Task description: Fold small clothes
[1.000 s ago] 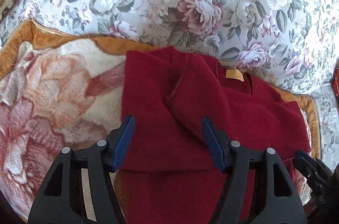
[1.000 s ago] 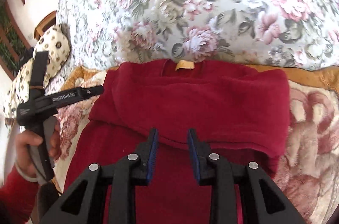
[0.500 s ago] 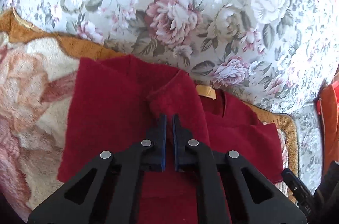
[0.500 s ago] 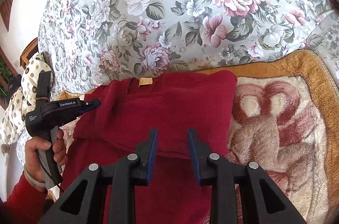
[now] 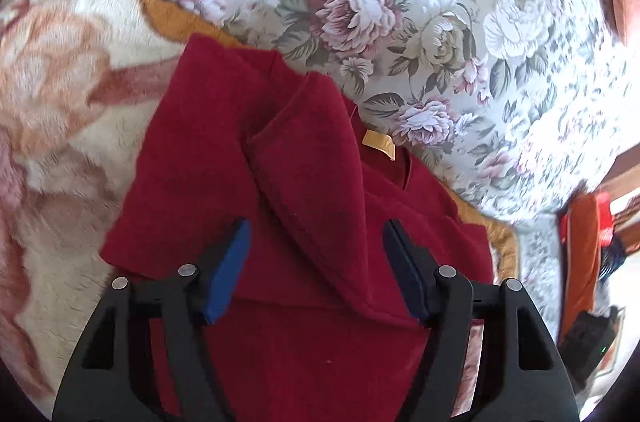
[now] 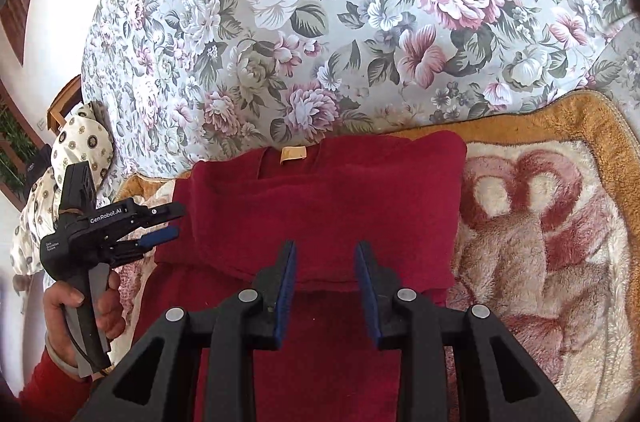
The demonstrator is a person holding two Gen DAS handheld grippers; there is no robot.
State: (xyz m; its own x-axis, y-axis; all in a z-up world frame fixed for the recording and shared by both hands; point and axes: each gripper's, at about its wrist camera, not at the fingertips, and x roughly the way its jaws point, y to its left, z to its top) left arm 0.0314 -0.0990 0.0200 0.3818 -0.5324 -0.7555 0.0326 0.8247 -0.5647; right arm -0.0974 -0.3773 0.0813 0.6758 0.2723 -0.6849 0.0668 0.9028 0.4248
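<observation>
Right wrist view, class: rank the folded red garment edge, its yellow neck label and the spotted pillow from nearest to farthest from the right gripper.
From the right gripper:
1. Folded red garment edge, directly between the open fingers.
2. Yellow neck label, straight ahead at the collar.
3. Spotted pillow, far left, beyond the blanket.

Legible marking, right wrist view: the brand "GenRobot.AI" in white letters runs along the black upper body of the left tongs (image 6: 168, 222), held in the person's left hand (image 6: 82, 306). A second, smaller white print in two or three lines sits on the rear of the same body; too small to read. The tan tag (image 5: 379, 144) at the neck of the red garment (image 5: 280, 182) shows no readable print in either view.
</observation>
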